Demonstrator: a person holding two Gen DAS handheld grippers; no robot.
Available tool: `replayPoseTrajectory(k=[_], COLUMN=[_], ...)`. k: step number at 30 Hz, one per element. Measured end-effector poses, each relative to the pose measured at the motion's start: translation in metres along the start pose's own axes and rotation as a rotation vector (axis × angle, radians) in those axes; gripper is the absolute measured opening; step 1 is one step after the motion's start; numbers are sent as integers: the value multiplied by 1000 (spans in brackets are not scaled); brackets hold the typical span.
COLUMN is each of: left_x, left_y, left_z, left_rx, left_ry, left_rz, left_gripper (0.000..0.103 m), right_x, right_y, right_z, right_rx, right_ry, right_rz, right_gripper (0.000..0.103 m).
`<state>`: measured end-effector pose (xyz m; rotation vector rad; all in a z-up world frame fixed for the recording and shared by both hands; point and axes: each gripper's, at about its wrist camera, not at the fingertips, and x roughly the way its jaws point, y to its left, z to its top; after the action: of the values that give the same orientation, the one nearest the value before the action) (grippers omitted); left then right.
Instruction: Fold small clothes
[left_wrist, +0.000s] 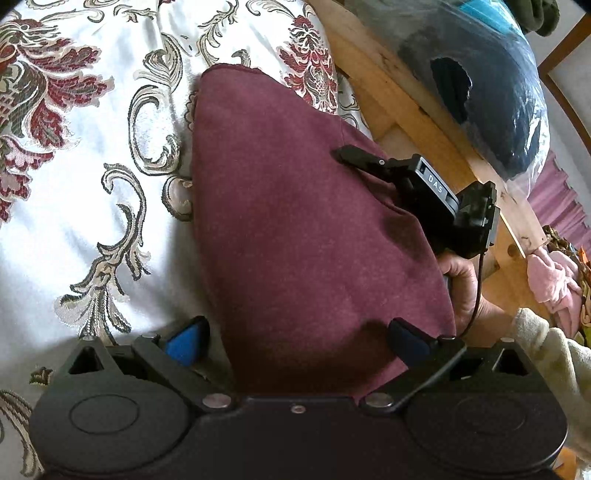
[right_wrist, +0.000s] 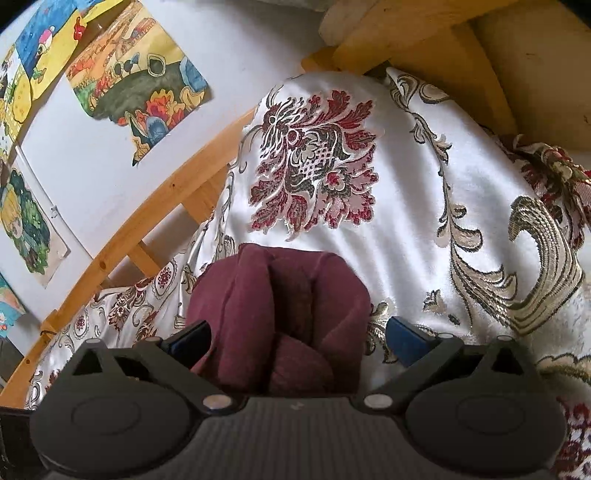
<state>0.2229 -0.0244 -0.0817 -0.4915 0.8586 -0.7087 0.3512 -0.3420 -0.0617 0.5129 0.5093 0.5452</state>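
We look down on a maroon garment (left_wrist: 295, 221) spread flat over a white bedspread (left_wrist: 110, 184) woven with red and grey floral scrolls, close to the bedspread's right edge, where a pale wooden bed frame (left_wrist: 417, 110) runs alongside. Our left gripper (left_wrist: 295, 339) hovers at the garment's near end, its blue-padded fingers (left_wrist: 184, 345) spread wide, one pad over the bedspread and the other over the cloth, holding nothing. Our right gripper (left_wrist: 341, 153) reaches in from the frame side, its black tip resting on the garment near the right edge; from the left wrist camera alone we cannot tell how its fingers stand. The right wrist camera settles it: the right gripper (right_wrist: 295, 343) stands with fingers (right_wrist: 406, 343) parted on either side of the bunched, folded maroon garment (right_wrist: 280, 317), which rises between them without being clamped. The hand (left_wrist: 465, 284) that carries the right gripper shows at the garment's right side, with a cream sleeve (left_wrist: 554, 354) behind it. Beyond the frame lie a dark bundle in clear plastic (left_wrist: 480, 92) and a pink cloth (left_wrist: 554, 284). Children's coloured drawings (right_wrist: 140, 74) hang on the white wall above the bed's far rail (right_wrist: 147, 229).
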Motion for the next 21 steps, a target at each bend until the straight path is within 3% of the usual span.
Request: replayPoseTrajectory(k=[21], left_x=[0], left_y=[-4], left_z=[1], left_rx=[41], left_ry=[5], left_rz=[31], left_gripper=[102], right_x=[1], right_y=[3], right_z=[-4], right_rx=[-25], right_ry=[-15], right_rz=[-22], right_gripper=[103])
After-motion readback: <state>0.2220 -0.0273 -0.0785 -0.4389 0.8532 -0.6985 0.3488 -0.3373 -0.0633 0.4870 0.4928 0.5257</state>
